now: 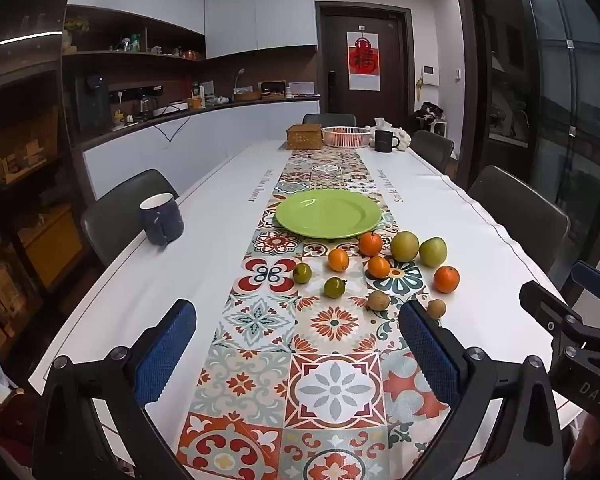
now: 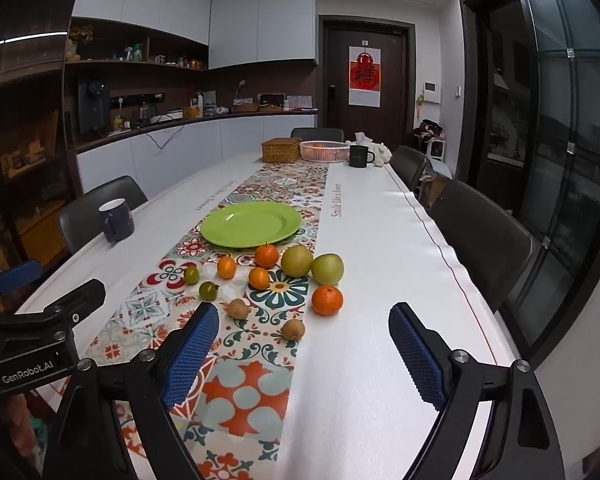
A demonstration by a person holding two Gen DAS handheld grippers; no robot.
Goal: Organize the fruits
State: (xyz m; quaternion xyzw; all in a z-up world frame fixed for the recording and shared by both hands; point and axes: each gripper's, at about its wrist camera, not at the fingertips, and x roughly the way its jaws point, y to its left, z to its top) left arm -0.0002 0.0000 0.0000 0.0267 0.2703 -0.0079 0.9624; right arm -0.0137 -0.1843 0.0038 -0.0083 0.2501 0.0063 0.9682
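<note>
A green plate (image 1: 328, 213) (image 2: 251, 223) lies bare on the patterned table runner. In front of it lie several loose fruits: oranges (image 1: 446, 279) (image 2: 327, 300), two green pears (image 1: 405, 245) (image 2: 297, 260), two small green fruits (image 1: 334, 287) (image 2: 208, 290) and two small brown fruits (image 1: 378, 300) (image 2: 293, 329). My left gripper (image 1: 298, 316) is open and empty, above the runner, short of the fruits. My right gripper (image 2: 304, 322) is open and empty, with a brown fruit lying between its fingers' line of sight.
A dark blue mug (image 1: 162, 218) (image 2: 116, 220) stands near the table's left edge. At the far end stand a wicker box (image 1: 304, 137), a pink basket (image 1: 347, 136) and a black mug (image 1: 385, 141). Dark chairs (image 2: 480, 236) line both sides.
</note>
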